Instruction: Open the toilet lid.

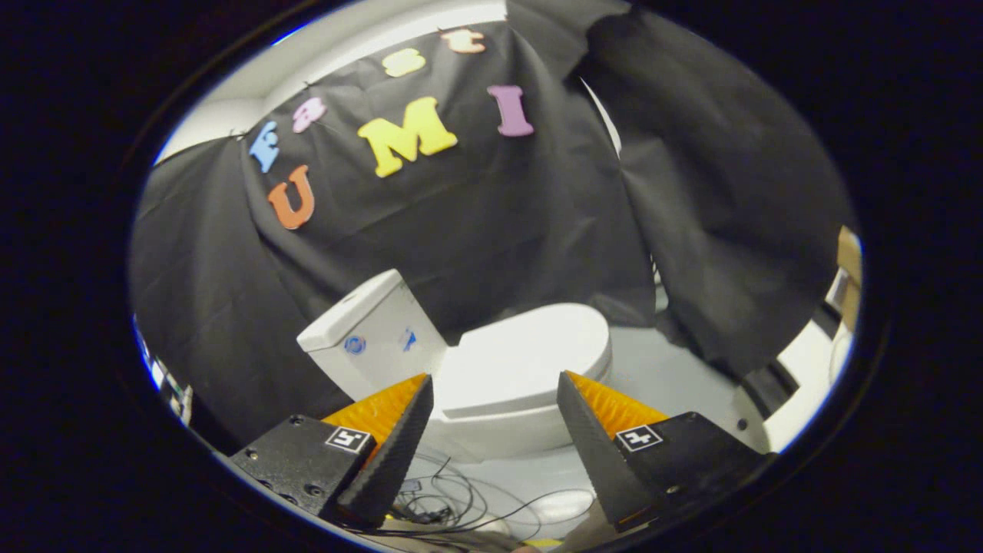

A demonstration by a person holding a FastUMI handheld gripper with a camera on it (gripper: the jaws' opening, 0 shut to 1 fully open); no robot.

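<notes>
A white toilet stands beyond my fingers, its lid (530,353) lying flat and closed over the bowl. Its cistern (376,334) rises behind it, on the left of the lid, against the black cloth. My gripper (495,384) is open, with a wide gap between its two orange-and-black fingers (392,430). Through that gap I see the side of the lid and bowl. The fingers are some way short of the toilet and touch nothing.
Thin black cables (453,503) trail over the pale floor (668,376) below the fingers. Black cloth (461,215) hangs behind and to the right of the toilet. White furniture (802,376) stands at the far right.
</notes>
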